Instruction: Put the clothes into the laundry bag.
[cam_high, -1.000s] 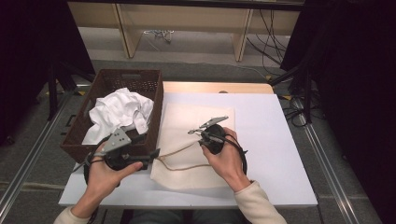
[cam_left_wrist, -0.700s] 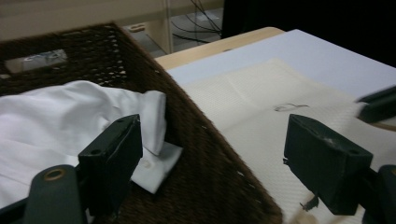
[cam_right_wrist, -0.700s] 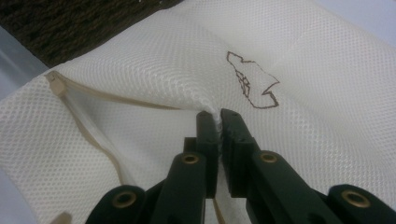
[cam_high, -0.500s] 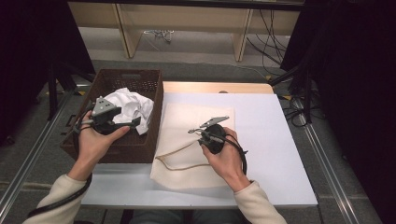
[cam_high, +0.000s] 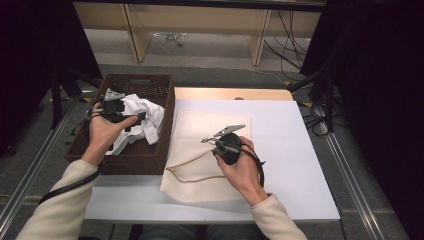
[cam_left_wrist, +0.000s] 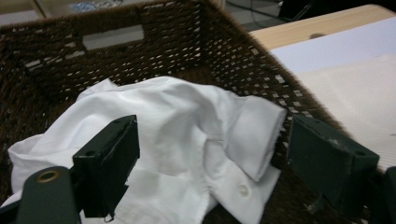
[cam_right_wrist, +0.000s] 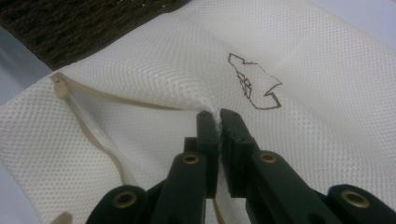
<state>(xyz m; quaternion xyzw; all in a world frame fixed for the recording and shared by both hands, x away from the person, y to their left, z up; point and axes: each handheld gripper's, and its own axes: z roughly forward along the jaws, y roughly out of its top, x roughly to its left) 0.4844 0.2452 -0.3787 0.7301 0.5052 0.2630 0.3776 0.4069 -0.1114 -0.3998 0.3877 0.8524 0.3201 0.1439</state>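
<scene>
Left claw (cam_high: 141, 116) over the basket (cam_high: 165, 131), jaws spread wide and empty, poised just above the shirt (cam_high: 150, 117). Held in the left hand (cam_high: 104, 131), cable trailing back along the sleeve. From the left claw view: shirt (cam_left_wrist: 187, 140) crumpled white in the basket (cam_left_wrist: 224, 51), a cuff folded up at the near right, one button showing near the bottom edge; jaws standing either side of the heap, not touching it as far as can be told.

Right claw (cam_high: 205, 141) on the bag (cam_high: 200, 175), gripped in the right hand (cam_high: 242, 167). In the right claw view, right claw (cam_right_wrist: 219, 116) clamped tight on a pinched ridge of the bag (cam_right_wrist: 303, 56), white mesh bunched up between the jaw tips. Brown outline mark (cam_right_wrist: 254, 81) just beyond the tips. Beige zip (cam_right_wrist: 93, 116) running along the open edge at left, mouth slightly parted.

Bag lying flat on the white table (cam_high: 295, 150), just beside the basket's right wall, open edge facing the near left. Basket at the table's left edge, dark brown wicker, partly off the white top.
</scene>
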